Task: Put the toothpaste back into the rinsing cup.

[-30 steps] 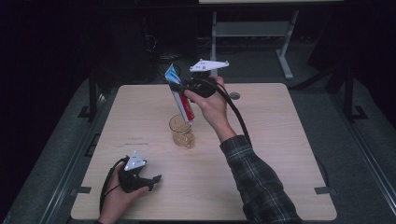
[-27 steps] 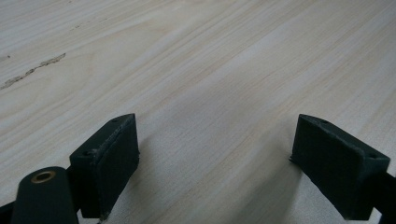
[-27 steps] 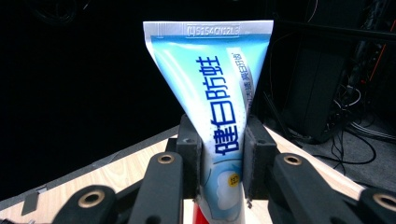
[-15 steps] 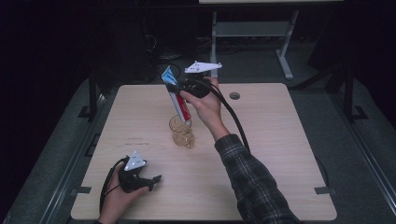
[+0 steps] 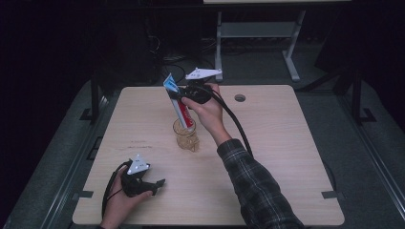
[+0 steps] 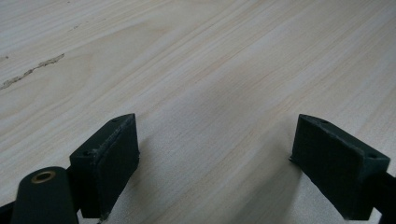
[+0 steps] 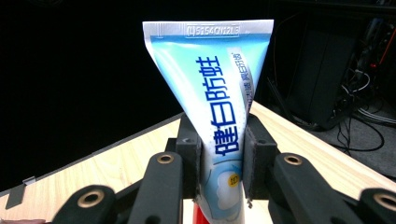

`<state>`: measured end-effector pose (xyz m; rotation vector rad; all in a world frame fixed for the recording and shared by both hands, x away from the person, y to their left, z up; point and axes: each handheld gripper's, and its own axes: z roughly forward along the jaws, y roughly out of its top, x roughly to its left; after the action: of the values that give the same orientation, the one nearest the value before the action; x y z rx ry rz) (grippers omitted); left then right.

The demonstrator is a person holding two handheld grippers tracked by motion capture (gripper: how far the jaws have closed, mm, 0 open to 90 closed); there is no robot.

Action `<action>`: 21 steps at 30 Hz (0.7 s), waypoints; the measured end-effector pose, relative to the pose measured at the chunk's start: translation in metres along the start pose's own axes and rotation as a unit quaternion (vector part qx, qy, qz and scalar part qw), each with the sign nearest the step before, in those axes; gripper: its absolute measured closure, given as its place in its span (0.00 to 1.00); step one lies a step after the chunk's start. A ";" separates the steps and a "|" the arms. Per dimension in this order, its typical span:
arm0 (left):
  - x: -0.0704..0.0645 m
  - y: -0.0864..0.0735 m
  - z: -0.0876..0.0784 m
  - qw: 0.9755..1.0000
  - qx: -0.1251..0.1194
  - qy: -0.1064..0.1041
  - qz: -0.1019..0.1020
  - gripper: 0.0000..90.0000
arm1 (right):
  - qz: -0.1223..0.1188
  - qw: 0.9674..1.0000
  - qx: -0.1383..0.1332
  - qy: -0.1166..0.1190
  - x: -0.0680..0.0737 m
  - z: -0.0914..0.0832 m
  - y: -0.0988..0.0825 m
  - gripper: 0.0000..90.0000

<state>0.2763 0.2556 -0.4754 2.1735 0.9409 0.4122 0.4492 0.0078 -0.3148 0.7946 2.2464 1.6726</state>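
My right gripper is shut on a blue, white and red toothpaste tube, held tilted with its crimped end up and left. The tube's red lower end dips into a clear glass cup near the middle of the wooden table. In the right gripper view both pads clamp the tube at mid-body. My left gripper rests on the table at the near left, held in a hand. Its jaws stand wide apart in the left gripper view, with bare wood between the pads.
A round cable hole sits at the table's far right part. A white desk frame and cables stand behind the table. The surroundings are dark.
The right gripper has sunk and shifted left with the tube, bringing its red end down into the glass cup. The left gripper has stayed put.
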 end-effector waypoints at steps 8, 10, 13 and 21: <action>0.000 0.000 0.000 1.000 -0.001 -0.001 -0.001 0.15 | 0.002 1.000 0.010 0.004 0.000 0.007 -0.009 0.80; 0.000 0.000 0.000 1.000 -0.001 -0.001 -0.001 0.15 | 0.003 1.000 0.012 0.004 -0.001 0.007 -0.010 0.80; 0.000 0.000 0.000 1.000 -0.001 -0.001 -0.001 0.15 | 0.005 1.000 0.013 0.004 -0.001 0.008 -0.012 0.80; 0.000 0.000 0.000 1.000 -0.001 0.000 -0.001 0.15 | 0.005 1.000 0.024 0.008 0.000 0.012 -0.022 0.80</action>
<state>0.2762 0.2555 -0.4755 2.1718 0.9416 0.4120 0.4490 0.0128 -0.3395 0.8091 2.3045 1.6408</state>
